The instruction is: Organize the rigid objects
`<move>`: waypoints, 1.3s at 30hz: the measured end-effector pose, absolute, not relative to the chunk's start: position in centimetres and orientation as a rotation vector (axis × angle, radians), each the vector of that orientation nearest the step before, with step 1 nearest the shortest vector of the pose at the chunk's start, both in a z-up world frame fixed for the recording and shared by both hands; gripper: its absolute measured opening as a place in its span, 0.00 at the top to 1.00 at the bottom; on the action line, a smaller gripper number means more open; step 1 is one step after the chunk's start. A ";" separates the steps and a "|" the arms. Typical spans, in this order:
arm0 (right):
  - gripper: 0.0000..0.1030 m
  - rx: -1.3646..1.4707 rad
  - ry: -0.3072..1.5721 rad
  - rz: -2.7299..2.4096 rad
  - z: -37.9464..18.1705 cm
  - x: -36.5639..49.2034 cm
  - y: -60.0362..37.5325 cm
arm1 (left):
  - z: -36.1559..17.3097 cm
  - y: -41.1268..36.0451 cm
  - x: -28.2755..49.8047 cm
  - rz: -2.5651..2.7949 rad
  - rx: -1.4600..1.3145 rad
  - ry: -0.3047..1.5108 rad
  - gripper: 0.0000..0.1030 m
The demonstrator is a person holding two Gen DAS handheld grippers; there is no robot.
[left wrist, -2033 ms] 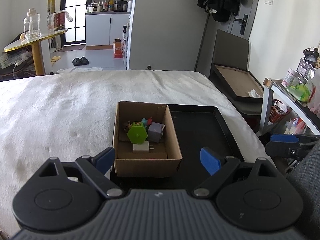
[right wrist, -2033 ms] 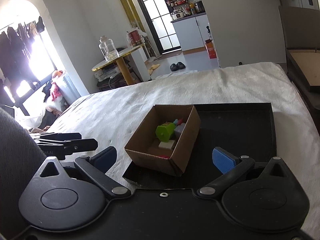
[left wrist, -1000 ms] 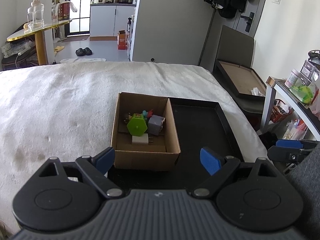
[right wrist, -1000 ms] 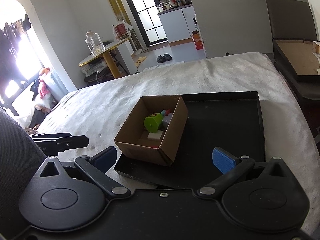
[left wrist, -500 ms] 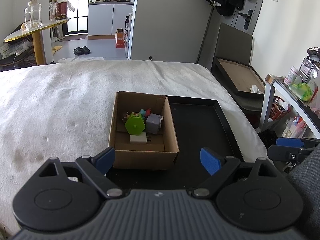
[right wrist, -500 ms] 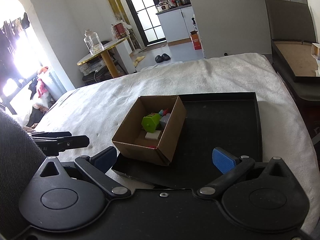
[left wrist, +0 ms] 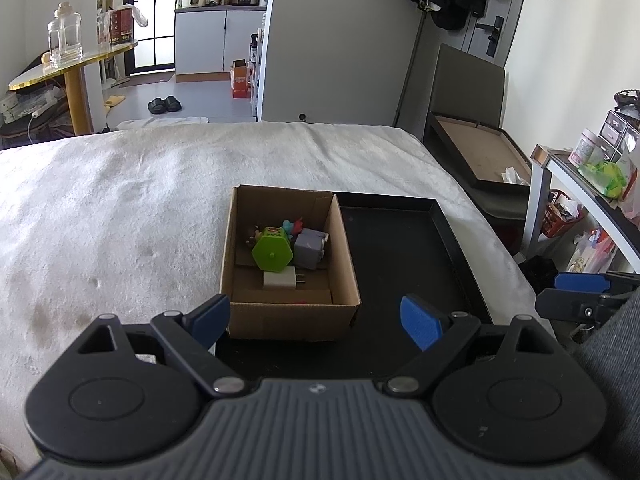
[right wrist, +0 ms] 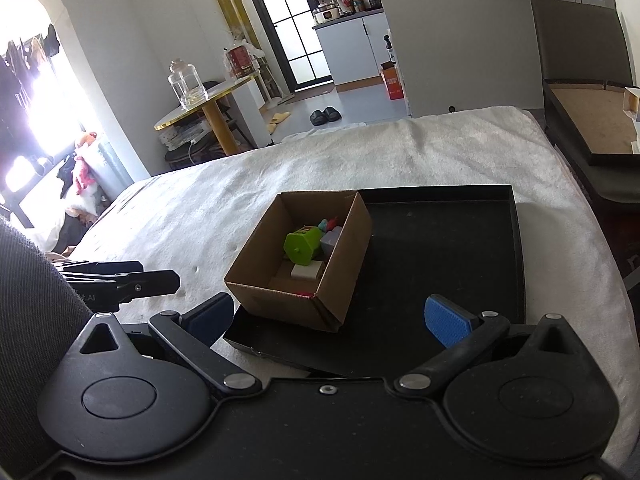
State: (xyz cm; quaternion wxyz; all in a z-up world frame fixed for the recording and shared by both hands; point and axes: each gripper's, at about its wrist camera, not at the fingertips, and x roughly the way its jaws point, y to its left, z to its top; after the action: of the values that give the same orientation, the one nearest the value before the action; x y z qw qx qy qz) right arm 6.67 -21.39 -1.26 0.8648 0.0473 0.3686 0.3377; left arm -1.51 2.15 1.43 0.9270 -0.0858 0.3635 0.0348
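Note:
An open cardboard box (left wrist: 288, 320) (right wrist: 344, 256) stands on the left part of a black tray (left wrist: 400, 252) (right wrist: 460, 240) on a white-covered bed. Inside lie a green hexagonal piece (left wrist: 273, 254) (right wrist: 301, 246), a grey block (left wrist: 310, 247), a white charger plug (left wrist: 280, 280) (right wrist: 307, 271) and small colourful bits. My left gripper (left wrist: 316, 318) hangs open just in front of the box, with nothing between its blue pads. My right gripper (right wrist: 330, 316) is open too, near the tray's front edge. Each gripper shows at the side of the other's view.
The white blanket (left wrist: 120, 200) spreads wide to the left of the tray. A grey chair with a flat framed board (left wrist: 480, 152) stands off the bed's right, next to a cluttered side table (left wrist: 592, 176). A gold round table (right wrist: 204, 108) with a glass jar stands far left.
Both views have shifted a little over the last two seconds, with the box staying centred ahead. The box, the tray and both grippers' jaws are unchanged.

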 end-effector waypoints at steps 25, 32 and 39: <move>0.00 0.096 0.772 0.705 -1.3 6.7 -21.5 | 1.4 2.3 -1.5 0.074 -0.177 0.748 0.11; 0.00 0.096 0.772 0.705 -1.3 6.7 -21.4 | 1.4 2.1 -1.4 0.079 -0.171 0.746 0.11; 0.00 0.097 0.772 0.704 -1.3 6.7 -21.8 | 1.5 2.2 -1.4 0.079 -0.173 0.753 0.11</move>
State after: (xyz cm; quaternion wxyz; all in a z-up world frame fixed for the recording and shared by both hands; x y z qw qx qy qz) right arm 6.73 -21.75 -1.30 0.8655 0.0463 0.3684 0.3363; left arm -1.43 2.18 1.46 0.9255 -0.0843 0.3672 0.0387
